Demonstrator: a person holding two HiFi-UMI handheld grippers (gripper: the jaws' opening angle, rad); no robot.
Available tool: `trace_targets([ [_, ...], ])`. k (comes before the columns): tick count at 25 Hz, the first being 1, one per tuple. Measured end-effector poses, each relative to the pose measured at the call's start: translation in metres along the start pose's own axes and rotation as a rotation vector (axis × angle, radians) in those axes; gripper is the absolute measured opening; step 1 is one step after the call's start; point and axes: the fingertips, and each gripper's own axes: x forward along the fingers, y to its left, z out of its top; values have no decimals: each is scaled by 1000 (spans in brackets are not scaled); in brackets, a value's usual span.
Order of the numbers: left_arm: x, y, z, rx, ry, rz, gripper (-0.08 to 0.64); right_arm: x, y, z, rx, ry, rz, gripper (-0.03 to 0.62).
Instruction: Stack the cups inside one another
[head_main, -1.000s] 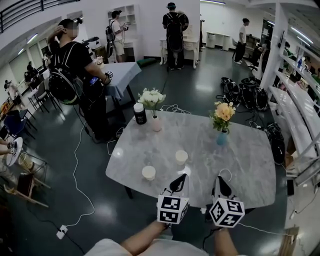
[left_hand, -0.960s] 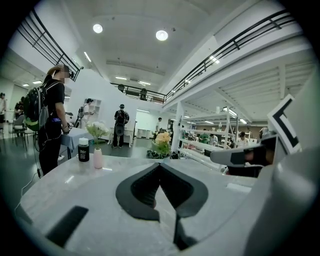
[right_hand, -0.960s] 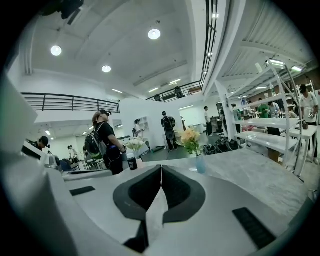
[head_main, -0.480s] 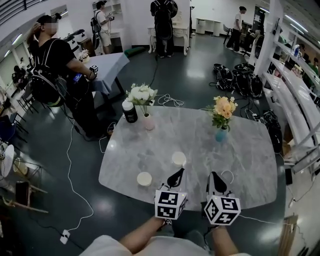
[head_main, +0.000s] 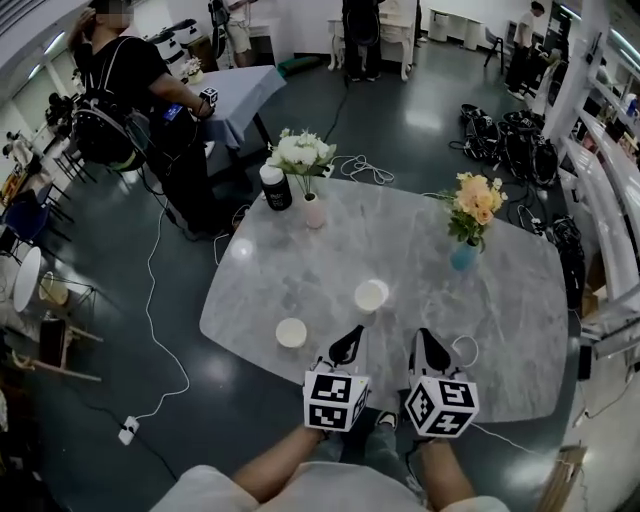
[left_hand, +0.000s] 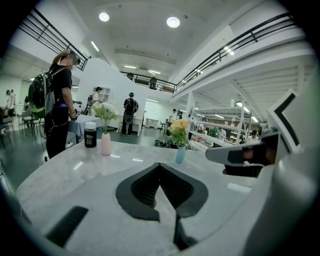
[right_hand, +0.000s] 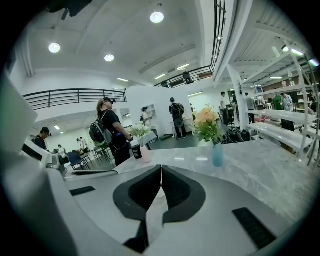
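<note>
My left gripper (left_hand: 160, 165) has its jaws pressed together at the tips with nothing between them. My right gripper (right_hand: 161, 168) is the same: closed and empty. In the head view the two hang side by side over the near edge of the grey marble table (head_main: 400, 250), pointing across it and tipped a little downward.

Just ahead of the left gripper, between the two grippers' lines, the first cup (head_main: 370, 295) stands upright. The second cup (head_main: 291, 332) stands off to the left gripper's left, near the table's edge. The two cups are apart, not nested.

Farther out, a pink vase of white flowers (head_main: 314, 210) stands at the far left of the table with a black bottle (head_main: 275, 187) just beside it. A blue vase of orange flowers (head_main: 463, 255) stands at the far right. Beyond the table, a person with a backpack (head_main: 125, 90) stands on the dark floor.
</note>
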Motion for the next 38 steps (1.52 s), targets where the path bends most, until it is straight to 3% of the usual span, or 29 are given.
trace_targets([
  [5, -1, 5, -9, -36, 12, 69, -5, 12, 0, -3, -31, 30, 60, 6],
  [12, 5, 20, -44, -90, 67, 133, -5, 45, 6, -42, -33, 125, 144, 6],
  [24, 22, 44, -85, -111, 124, 206, -5, 104, 3, -84, -35, 197, 197, 11],
  [38, 40, 62, -119, -167, 163, 223, -5, 140, 15, -120, -74, 272, 261, 121],
])
